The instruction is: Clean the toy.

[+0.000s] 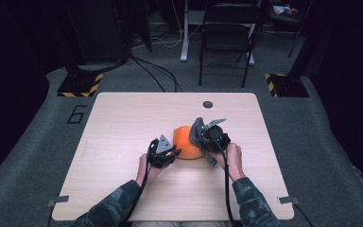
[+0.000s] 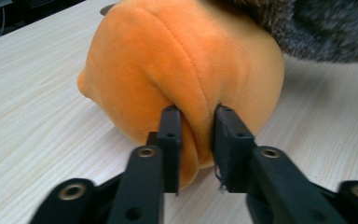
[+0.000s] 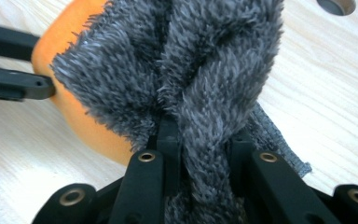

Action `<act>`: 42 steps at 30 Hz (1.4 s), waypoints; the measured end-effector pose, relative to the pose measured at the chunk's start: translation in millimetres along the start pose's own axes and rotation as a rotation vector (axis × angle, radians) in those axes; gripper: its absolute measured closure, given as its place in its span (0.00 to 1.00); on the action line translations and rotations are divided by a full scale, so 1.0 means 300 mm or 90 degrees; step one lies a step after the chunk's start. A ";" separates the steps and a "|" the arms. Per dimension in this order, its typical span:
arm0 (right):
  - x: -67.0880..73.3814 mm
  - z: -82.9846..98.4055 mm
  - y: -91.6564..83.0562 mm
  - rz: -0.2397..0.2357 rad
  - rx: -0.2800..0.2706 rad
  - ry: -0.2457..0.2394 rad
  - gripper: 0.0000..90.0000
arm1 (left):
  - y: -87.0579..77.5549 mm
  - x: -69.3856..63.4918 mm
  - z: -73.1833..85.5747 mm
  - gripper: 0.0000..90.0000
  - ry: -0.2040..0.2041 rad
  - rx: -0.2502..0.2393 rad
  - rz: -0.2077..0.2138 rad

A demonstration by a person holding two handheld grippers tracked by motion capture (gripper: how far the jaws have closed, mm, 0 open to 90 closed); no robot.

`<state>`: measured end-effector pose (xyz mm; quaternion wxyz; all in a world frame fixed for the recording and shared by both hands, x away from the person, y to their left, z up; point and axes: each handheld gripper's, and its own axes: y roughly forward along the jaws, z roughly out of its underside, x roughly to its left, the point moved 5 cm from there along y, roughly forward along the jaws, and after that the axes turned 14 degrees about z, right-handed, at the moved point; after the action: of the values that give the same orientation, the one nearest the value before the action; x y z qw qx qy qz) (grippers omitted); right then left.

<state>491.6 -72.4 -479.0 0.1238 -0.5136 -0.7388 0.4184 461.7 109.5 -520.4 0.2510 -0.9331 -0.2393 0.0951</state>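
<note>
Your orange plush (image 1: 185,142) sits near the middle of the pale wood worktop (image 1: 123,123), with bare surface all round it: widest toward 9 and 12 o'clock, narrower toward 3 o'clock. A round grommet hole (image 1: 208,104) lies near the far edge at 12 o'clock. Your left gripper (image 2: 196,135) meets the plush from 8 o'clock, its jaws pinching a raised fold of smooth orange fabric beside a seam. Your right gripper (image 3: 200,140) stands at 3 o'clock, jaws clamped on a bunch of shaggy grey fleece (image 3: 191,70) draped against the plush's right side.
</note>
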 end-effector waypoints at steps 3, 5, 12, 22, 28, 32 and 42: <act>-0.010 0.006 0.004 -0.004 0.002 0.006 0.82 | -0.005 -0.005 -0.001 0.62 0.004 0.005 -0.017; -0.012 0.010 0.008 -0.003 0.004 0.007 0.82 | -0.001 -0.006 0.004 0.55 0.001 0.013 -0.026; -0.016 0.022 0.022 -0.001 0.005 0.009 0.82 | 0.023 -0.008 0.018 0.71 0.011 0.015 -0.025; -0.030 -0.003 -0.016 0.004 -0.011 0.014 0.82 | 0.009 -0.011 0.002 0.88 0.036 -0.001 -0.021; -0.010 -0.056 -0.097 -0.002 -0.061 0.008 0.82 | 0.000 -0.034 -0.018 0.88 0.058 -0.008 -0.009; 0.051 -0.084 -0.127 -0.005 -0.081 -0.026 0.82 | -0.002 -0.065 -0.033 0.88 0.081 -0.010 -0.003; 0.060 -0.064 -0.070 0.021 -0.050 -0.055 0.82 | 0.007 -0.054 -0.018 0.88 0.070 0.003 0.000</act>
<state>481.7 -50.0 -456.1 0.0648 -0.5120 -0.7506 0.4127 450.0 97.5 -515.9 0.2662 -0.9363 -0.2247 0.0446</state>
